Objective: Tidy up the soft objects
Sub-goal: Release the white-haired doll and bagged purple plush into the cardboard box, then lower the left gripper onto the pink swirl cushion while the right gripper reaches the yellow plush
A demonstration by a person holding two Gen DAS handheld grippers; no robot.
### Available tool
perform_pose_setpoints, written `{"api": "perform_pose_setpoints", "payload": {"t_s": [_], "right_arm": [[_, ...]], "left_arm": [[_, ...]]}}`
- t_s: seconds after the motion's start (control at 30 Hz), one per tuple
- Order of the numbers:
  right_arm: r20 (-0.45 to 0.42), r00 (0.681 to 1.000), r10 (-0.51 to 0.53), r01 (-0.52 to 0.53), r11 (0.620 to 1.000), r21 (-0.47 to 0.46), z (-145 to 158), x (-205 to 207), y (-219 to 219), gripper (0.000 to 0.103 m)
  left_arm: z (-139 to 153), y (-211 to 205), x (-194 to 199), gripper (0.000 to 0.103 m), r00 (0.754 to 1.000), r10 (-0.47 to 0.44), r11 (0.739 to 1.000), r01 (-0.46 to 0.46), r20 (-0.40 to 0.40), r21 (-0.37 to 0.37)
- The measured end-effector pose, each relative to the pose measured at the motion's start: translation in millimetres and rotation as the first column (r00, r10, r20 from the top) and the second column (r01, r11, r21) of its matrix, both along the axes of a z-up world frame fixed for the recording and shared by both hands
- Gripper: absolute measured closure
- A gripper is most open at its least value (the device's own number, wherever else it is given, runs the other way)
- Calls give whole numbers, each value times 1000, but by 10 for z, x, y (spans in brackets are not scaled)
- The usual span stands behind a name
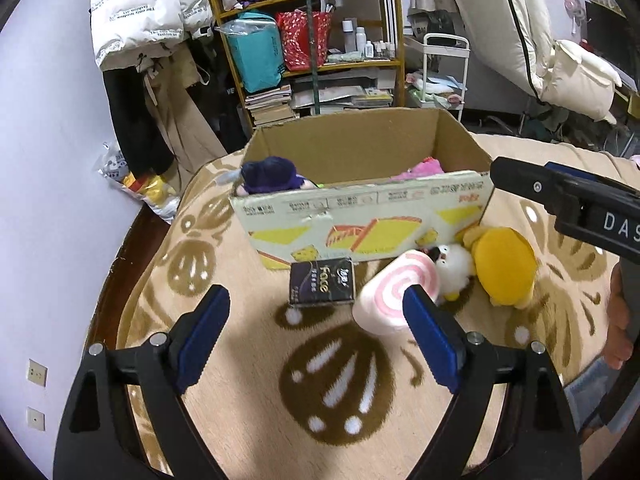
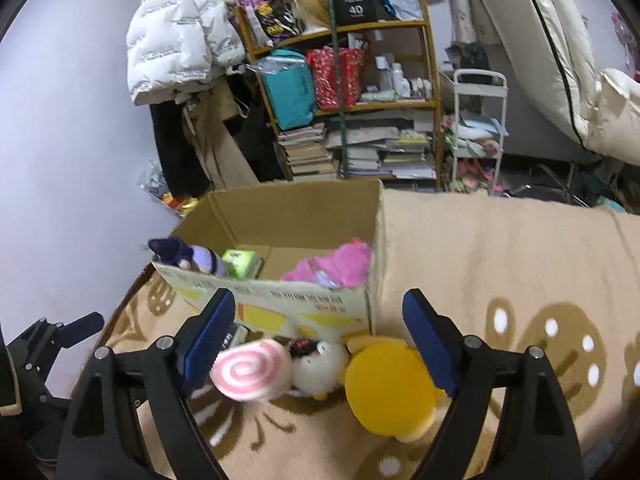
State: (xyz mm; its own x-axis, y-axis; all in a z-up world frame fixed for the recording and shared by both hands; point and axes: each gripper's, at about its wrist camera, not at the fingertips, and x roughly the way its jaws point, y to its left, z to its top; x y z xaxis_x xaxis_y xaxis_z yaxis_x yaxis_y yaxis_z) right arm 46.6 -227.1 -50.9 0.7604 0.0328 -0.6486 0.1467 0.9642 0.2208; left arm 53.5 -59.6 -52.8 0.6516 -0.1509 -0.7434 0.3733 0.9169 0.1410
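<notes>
An open cardboard box [image 1: 360, 208] [image 2: 280, 304] stands on the beige patterned blanket. In it are a purple plush [image 1: 268, 176] [image 2: 192, 258], a pink plush [image 1: 420, 170] [image 2: 340, 264] and a green pack [image 2: 240, 262]. In front of the box lie a pink swirl roll plush [image 1: 388, 292] [image 2: 250, 370], a small white plush [image 1: 454, 266] [image 2: 320, 368], a yellow plush [image 1: 504, 268] [image 2: 388, 388] and a dark tissue pack [image 1: 322, 282]. My left gripper [image 1: 316, 294] is open, short of the tissue pack, and holds nothing. My right gripper [image 2: 318, 298] is open above the three plushes, touching none.
The blanket [image 2: 500, 248] stretches to the right of the box. The bed edge and a wall [image 1: 48, 200] lie to the left. Behind stand a cluttered shelf [image 1: 320, 60], hanging coats [image 1: 152, 12] and a white trolley [image 2: 476, 128]. A hand [image 1: 620, 320] holds the right gripper's body [image 1: 560, 196].
</notes>
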Motion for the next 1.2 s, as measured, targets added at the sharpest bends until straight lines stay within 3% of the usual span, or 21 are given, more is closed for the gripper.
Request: {"api": "perform_pose_setpoints", "payload": {"t_s": [0.33, 1.2], "right_arm": [[-94, 994, -50, 50, 999, 6, -188, 6, -105, 13], [-245, 964, -102, 118, 992, 51, -626, 247, -265, 13]], "left_arm": [[-60, -71, 79, 16, 999, -40, 998, 39, -7, -38], [-489, -363, 214, 16, 988, -102, 995, 101, -113, -7]]}}
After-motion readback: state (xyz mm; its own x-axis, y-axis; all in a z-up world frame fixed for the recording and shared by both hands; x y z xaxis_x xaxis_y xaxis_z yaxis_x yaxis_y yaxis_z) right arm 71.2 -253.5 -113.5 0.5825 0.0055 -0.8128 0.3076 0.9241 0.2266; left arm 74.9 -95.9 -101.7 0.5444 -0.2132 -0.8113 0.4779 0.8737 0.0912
